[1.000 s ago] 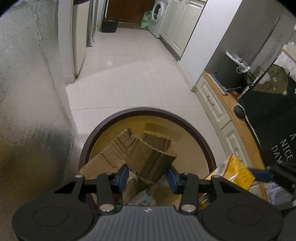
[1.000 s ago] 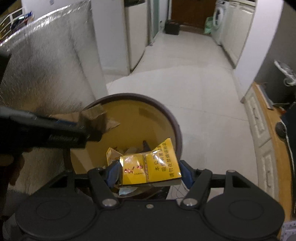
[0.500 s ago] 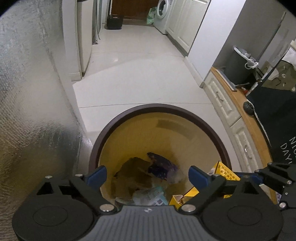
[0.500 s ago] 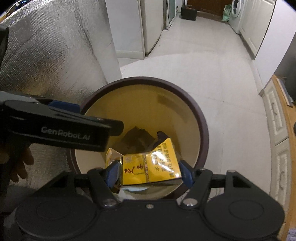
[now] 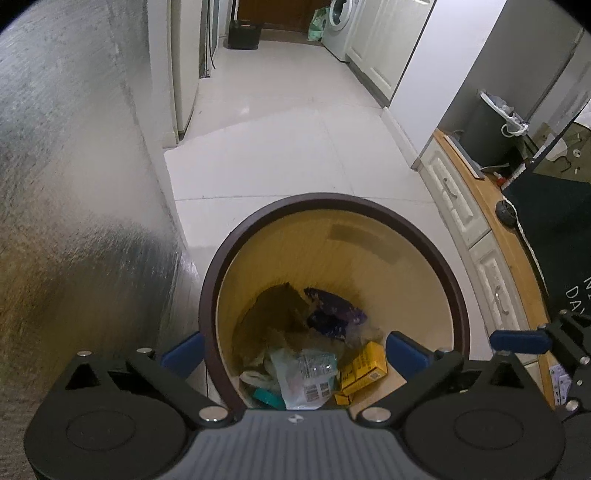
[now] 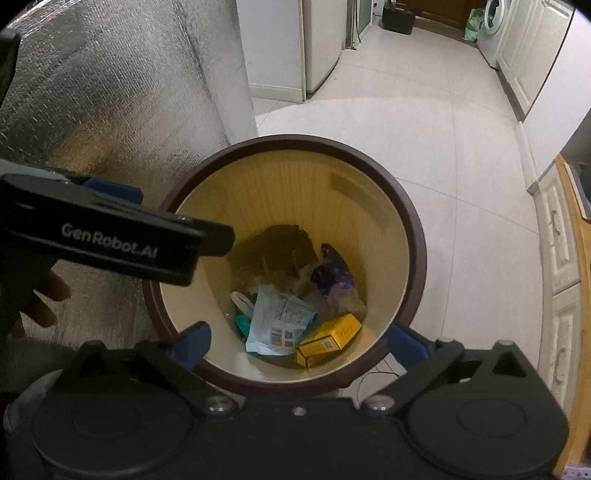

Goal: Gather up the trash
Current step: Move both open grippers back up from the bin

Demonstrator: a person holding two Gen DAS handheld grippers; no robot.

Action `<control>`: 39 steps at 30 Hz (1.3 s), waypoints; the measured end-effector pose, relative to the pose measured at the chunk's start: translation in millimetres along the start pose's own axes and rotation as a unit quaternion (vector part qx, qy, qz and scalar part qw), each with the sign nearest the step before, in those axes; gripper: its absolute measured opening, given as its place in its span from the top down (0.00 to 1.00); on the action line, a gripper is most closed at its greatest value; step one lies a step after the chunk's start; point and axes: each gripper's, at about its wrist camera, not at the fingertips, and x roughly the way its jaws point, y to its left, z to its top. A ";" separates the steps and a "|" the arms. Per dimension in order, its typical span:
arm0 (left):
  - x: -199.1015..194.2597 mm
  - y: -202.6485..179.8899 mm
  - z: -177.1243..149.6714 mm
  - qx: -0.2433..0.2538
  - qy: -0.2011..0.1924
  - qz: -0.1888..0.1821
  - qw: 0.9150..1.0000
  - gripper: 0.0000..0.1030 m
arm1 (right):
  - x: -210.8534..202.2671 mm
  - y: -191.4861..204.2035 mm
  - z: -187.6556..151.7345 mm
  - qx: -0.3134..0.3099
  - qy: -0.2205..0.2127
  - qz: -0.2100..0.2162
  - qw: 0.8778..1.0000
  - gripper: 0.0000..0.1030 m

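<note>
A round bin with a dark brown rim (image 5: 332, 197) (image 6: 291, 138) and yellow inside stands on the floor below both grippers. At its bottom lie a yellow box (image 5: 364, 367) (image 6: 328, 338), a pale blue packet (image 5: 306, 376) (image 6: 277, 321), a purple wrapper (image 5: 336, 317) (image 6: 332, 273) and brown cardboard (image 5: 277, 310) (image 6: 288, 243). My left gripper (image 5: 295, 350) is open and empty above the bin; it also shows in the right wrist view (image 6: 110, 236). My right gripper (image 6: 299, 341) is open and empty above the bin.
A silver foil-covered surface (image 5: 74, 184) rises just left of the bin. White tiled floor (image 5: 288, 147) stretches ahead to a washing machine (image 5: 338, 26). White cabinets with a wooden top (image 5: 476, 221) stand at the right, and a white fridge (image 6: 317, 44) at the far left.
The left gripper opened and its cardboard fell into the bin. The right gripper then opened and the yellow box dropped to the bin's bottom.
</note>
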 end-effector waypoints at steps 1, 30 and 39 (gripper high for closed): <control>-1.4 1.5 -1.4 -0.002 0.002 0.002 1.000 0.00 | -1.9 -0.4 -1.1 0.000 -0.001 0.000 1.000 0.00; -54.5 -10.4 -40.6 0.037 0.001 0.035 0.999 0.00 | -58.7 -9.3 -39.1 0.033 -0.040 -0.042 0.998 0.00; -82.4 -24.1 -57.2 0.063 -0.021 0.035 0.997 0.00 | -96.9 -16.9 -62.4 0.056 -0.079 -0.064 0.993 0.00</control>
